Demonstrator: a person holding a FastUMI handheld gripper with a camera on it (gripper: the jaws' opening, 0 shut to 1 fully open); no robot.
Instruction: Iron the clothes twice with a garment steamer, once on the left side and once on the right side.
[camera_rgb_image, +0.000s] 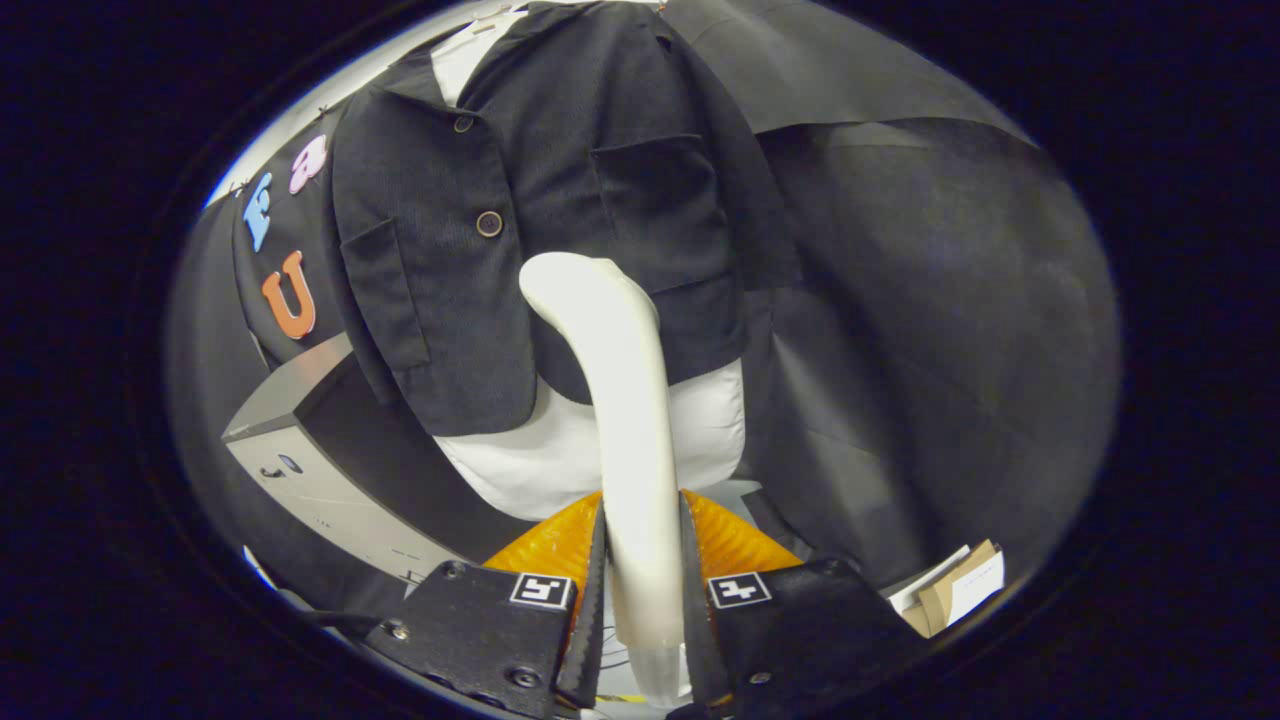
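White plastic, the garment steamer (620, 400) stands clamped between my two fingers, which are closed against its handle on both sides so the gripper (640, 600) can steer the head without it slipping. Its head reaches well beyond my fingertips to the lower front of the dark jacket (560, 200), near the middle opening below the button (489, 223). That jacket hangs on a white mannequin torso (530, 460), presumably keeping the fabric flat for each pass.

We saw a matt, finely ribbed dark cloth jacket (520, 200), a smooth, satiny cream plastic steamer (625, 400), and ridged orange fingers (548, 545) pressing its handle from both sides.
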